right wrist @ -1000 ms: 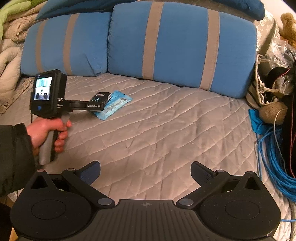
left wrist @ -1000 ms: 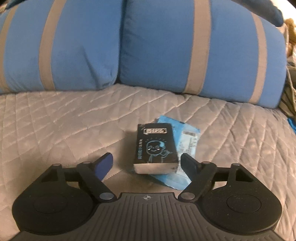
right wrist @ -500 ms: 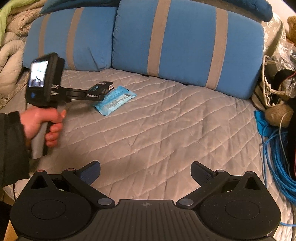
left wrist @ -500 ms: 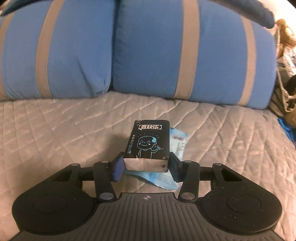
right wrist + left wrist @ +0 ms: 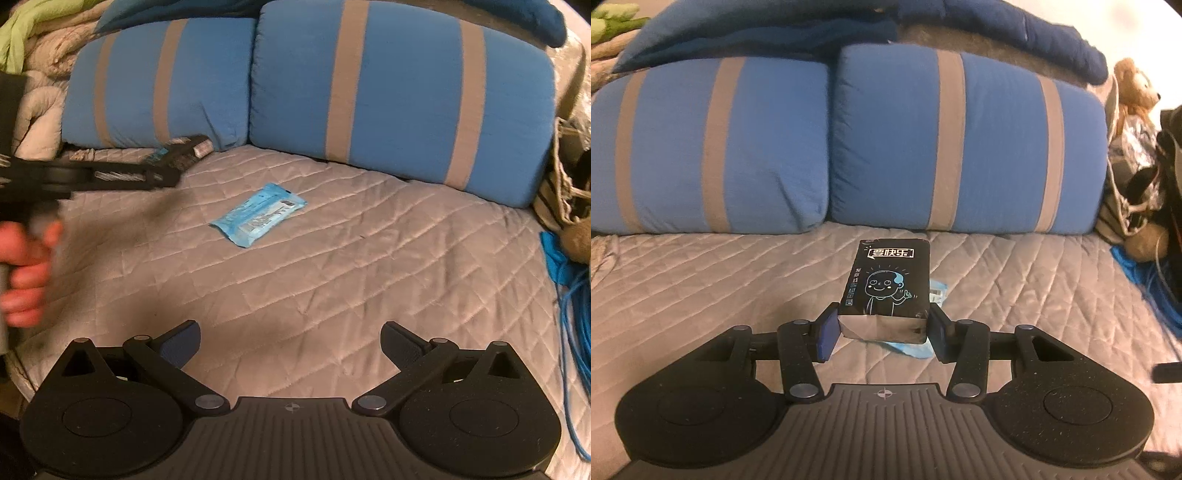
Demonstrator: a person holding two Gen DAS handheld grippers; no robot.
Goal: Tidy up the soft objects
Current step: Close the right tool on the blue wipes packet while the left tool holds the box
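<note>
My left gripper [image 5: 882, 328] is shut on a black tissue pack [image 5: 888, 286] with a blue cartoon figure, holding it up off the grey quilted bed. Under the pack lies a light blue wipes packet [image 5: 936, 291], mostly hidden in the left wrist view. In the right wrist view that blue wipes packet [image 5: 260, 214] lies flat mid-bed, and the left gripper [image 5: 173, 157], blurred, carries the black pack [image 5: 194, 147] at the left near the pillows. A hand [image 5: 26, 273] grips its handle. My right gripper [image 5: 291, 343] stands open over bare quilt, nothing between its fingers.
Two blue pillows with grey stripes [image 5: 964, 147] [image 5: 399, 88] line the back of the bed. Beige and green blankets [image 5: 33, 44] pile at the far left. A plush bear [image 5: 1136, 88], bags and a blue cable coil [image 5: 576, 332] crowd the right edge.
The left gripper closed on the black tissue pack and lifted it off the blue packet, moving left and up towards the pillows. The right gripper shifted slightly and stayed open.
</note>
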